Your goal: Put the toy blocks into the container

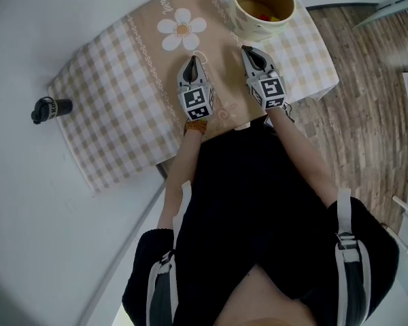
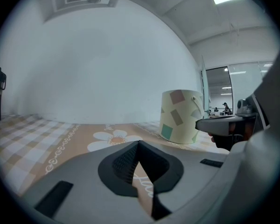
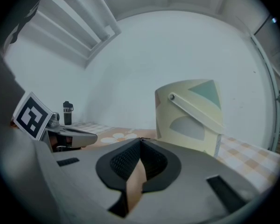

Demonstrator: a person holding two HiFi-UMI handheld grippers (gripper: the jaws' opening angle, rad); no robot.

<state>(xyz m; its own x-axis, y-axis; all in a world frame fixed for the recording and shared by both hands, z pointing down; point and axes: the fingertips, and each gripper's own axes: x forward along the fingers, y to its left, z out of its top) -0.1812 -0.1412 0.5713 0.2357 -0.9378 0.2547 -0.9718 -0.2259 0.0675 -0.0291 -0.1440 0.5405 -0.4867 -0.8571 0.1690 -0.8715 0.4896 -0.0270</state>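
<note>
A pale yellow bucket with coloured squares stands at the far end of the table, with yellow and red toy blocks inside it. It shows as the bucket right of centre in the left gripper view and the bucket close ahead in the right gripper view. My left gripper hovers over the tan cloth near the daisy print, its jaws shut and empty. My right gripper sits just short of the bucket, jaws shut with nothing between them. No loose blocks lie on the cloth.
A checked tablecloth with a tan runner and a daisy print covers the table. A black bottle lies on the white floor to the left. Wooden flooring runs along the right side.
</note>
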